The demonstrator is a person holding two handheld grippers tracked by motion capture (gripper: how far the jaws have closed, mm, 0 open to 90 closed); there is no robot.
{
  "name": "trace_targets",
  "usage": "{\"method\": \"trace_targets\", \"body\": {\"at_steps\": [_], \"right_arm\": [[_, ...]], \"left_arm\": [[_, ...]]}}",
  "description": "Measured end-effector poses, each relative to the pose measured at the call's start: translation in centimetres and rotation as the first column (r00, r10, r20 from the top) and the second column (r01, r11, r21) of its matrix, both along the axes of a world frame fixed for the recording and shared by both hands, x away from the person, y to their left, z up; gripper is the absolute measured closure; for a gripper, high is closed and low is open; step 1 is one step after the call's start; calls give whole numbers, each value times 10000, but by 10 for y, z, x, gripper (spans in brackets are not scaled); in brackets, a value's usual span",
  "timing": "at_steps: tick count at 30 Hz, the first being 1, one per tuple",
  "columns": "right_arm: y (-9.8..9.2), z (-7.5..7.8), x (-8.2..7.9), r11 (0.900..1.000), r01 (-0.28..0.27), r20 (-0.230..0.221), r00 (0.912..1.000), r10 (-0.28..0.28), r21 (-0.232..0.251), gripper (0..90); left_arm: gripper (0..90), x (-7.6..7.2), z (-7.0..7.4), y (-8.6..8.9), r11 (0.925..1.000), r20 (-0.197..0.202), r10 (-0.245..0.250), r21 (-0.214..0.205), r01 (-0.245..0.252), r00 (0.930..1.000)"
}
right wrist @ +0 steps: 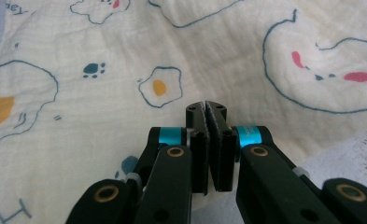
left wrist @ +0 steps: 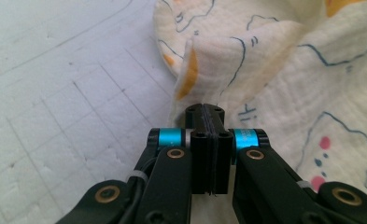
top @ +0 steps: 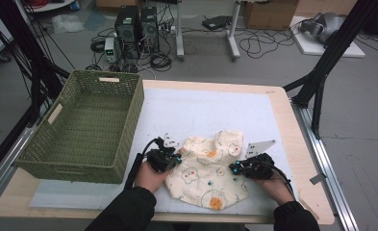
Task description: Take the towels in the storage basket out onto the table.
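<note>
On the white mat beside the green basket [top: 88, 130], a printed cloth [top: 208, 171] lies crumpled between both grippers: left gripper [left wrist: 204, 109] at its left edge, right gripper [right wrist: 205, 106] at its right (jaws pressed together on each, apparently pinching no fabric).

wooden table [top: 292, 126]: white mat [top: 201, 111], green basket [top: 127, 124], printed cloth [top: 208, 174].

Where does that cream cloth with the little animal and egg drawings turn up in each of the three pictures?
High view: the cloth lies near the table's front edge, between the two hands.
Left gripper view: it covers the upper right, just past the shut jaws.
Right gripper view: it spreads across nearly the whole picture, beyond the shut jaws.
Shared landmark: the white gridded mat under the cloth.
</note>
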State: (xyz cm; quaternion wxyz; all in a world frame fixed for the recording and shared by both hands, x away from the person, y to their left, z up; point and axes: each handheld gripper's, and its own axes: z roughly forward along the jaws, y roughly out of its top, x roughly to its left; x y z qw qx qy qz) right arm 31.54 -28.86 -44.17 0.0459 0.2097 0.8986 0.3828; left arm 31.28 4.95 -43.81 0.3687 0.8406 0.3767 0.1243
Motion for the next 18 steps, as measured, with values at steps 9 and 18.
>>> {"method": "trace_targets", "body": {"at_steps": [9,18], "right_arm": [[9,3,-11,9986,-528,-4,9986,528,17,883],[9,7,-19,9969,-682,-48,9976,685,397,790]], "left_arm": [[891,-32,2,30,9987,-295,113,-500,-127,9995],[848,-39,10,42,9961,-183,152,-866,-168,9997]]}}
